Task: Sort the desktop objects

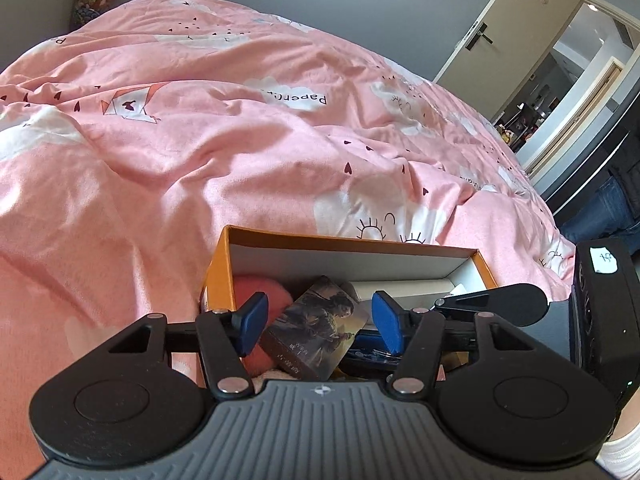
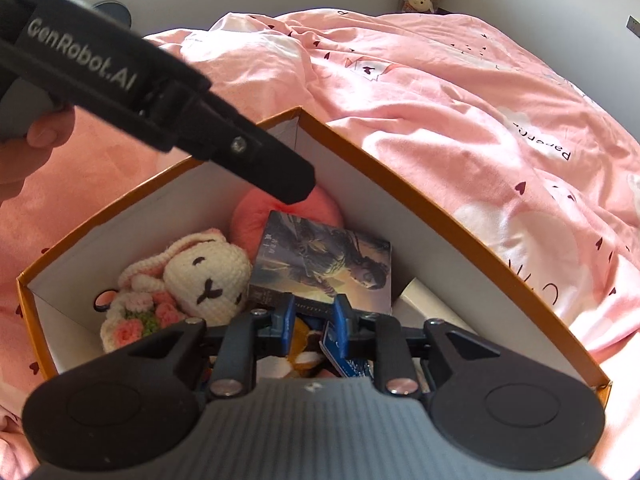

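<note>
Left gripper [image 1: 320,322] is hovering released over the orange box [image 1: 218,268]; right gripper [image 2: 314,320], narrowly parted, is grasping nothing. Illustrated card box [image 2: 324,264], mid-frame, looks light, stiff; take its edges.

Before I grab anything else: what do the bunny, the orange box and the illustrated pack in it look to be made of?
Bunny: crocheted yarn, soft and matte; the stitch loops are visible. Orange box: cardboard, likely, with thin stiff walls, orange outside, plain white inside. Illustrated pack: probably printed card with a slight sheen; whether it is film-wrapped I cannot tell.
</note>
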